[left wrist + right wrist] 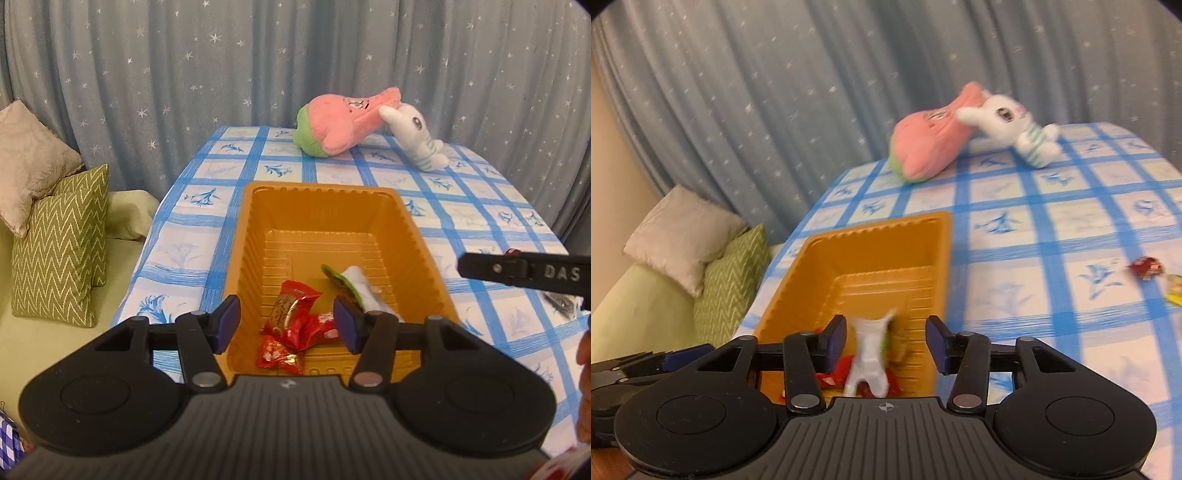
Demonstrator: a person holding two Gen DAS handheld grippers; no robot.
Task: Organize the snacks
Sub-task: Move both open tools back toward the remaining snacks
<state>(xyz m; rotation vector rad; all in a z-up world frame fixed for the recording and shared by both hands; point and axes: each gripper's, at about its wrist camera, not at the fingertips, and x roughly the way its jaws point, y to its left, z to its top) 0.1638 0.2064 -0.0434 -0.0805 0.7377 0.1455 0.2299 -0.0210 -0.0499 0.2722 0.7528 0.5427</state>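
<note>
An orange plastic tray (pixel 321 190) sits on the blue checked tablecloth. Red snack packets (pixel 291 314) and a white-and-green packet (pixel 354 286) lie at its near end. My left gripper (pixel 286 325) hovers open over that near end, its pads clear of the red packets below. My right gripper (pixel 886 343) stands open over the tray (pixel 879 225) from the right. A blurred white-and-green packet (pixel 870 354) is between its fingers, touching neither pad. A red snack (pixel 1145 267) and a yellow one (pixel 1174 291) lie loose on the cloth to the right.
A pink plush (pixel 343 122) and a white rabbit plush (pixel 417 136) lie at the table's far edge before a starred curtain. Left of the table is a green sofa with zigzag cushions (pixel 62 251). A dark packet (pixel 561 308) lies on the cloth at the right.
</note>
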